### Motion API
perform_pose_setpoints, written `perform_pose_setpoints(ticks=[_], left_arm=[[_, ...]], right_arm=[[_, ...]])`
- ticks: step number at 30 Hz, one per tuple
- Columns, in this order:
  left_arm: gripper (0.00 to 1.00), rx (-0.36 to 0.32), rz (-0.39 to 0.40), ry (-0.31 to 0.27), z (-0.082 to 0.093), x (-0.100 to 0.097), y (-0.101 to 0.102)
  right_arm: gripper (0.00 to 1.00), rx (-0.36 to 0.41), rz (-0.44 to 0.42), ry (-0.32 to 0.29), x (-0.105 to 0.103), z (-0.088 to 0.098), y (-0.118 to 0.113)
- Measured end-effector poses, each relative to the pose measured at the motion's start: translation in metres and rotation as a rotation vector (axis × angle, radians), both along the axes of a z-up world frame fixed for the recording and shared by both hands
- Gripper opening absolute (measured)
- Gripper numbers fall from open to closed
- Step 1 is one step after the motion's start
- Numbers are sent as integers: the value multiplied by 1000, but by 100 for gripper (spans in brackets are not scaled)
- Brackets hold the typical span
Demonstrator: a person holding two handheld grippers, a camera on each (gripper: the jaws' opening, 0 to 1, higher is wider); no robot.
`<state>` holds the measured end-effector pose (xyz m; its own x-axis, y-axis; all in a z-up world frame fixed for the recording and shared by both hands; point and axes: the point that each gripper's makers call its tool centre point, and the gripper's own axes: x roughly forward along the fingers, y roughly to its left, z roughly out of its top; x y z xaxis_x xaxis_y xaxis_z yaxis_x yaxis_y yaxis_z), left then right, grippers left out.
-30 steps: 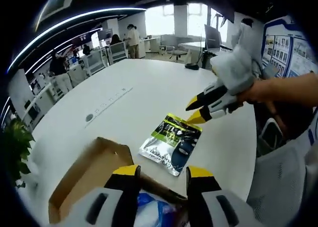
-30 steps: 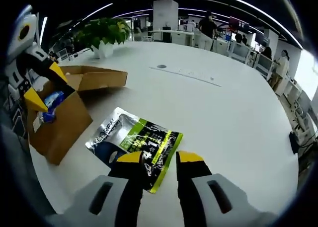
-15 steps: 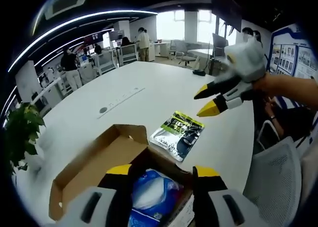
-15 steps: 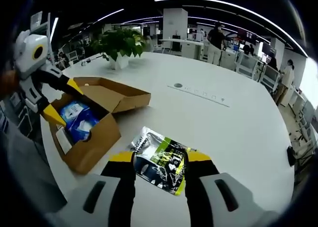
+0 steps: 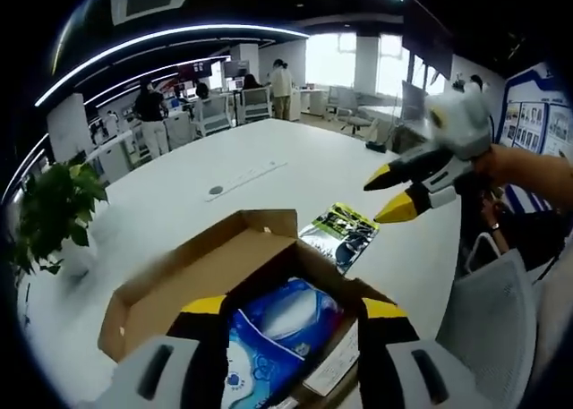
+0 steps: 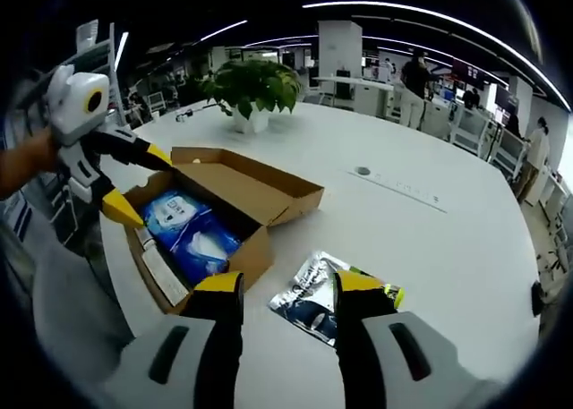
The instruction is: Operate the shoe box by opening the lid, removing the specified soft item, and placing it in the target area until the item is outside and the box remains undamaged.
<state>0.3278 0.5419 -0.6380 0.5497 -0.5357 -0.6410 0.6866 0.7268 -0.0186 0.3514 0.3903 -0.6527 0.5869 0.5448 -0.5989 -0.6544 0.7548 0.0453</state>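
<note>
Pouch of silver-green foil (image 6: 333, 294) lies on the white table (image 6: 430, 248) beside the open brown cardboard shoe box (image 6: 228, 214), just past the empty, parted right gripper (image 6: 288, 291). We see the left gripper (image 5: 291, 312), jaws apart, over the box's blue soft pack (image 5: 279, 328); right gripper view adds the potted plant (image 6: 252, 89).

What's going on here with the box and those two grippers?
A person is working at a white table with a handheld gripper in each hand. The cardboard box already sits open, lid folded back, with a blue soft pack still inside. The left gripper hovers open over that pack, not gripping it yet. A silver and green pouch lies flat on the table beside the box. The right gripper is open above the pouch and holds nothing.
</note>
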Motion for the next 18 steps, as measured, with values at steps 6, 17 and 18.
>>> perform_pose_setpoints(ticks=[6, 17, 18], left_arm=[[63, -9, 45, 5, -2, -7, 26], [69, -78, 113, -25, 1, -23, 65], [69, -76, 123, -18, -1, -25, 70]], right_arm=[[37, 24, 44, 9, -3, 1, 29], [36, 56, 110, 42, -6, -7, 72], [36, 56, 115, 47, -7, -8, 75]])
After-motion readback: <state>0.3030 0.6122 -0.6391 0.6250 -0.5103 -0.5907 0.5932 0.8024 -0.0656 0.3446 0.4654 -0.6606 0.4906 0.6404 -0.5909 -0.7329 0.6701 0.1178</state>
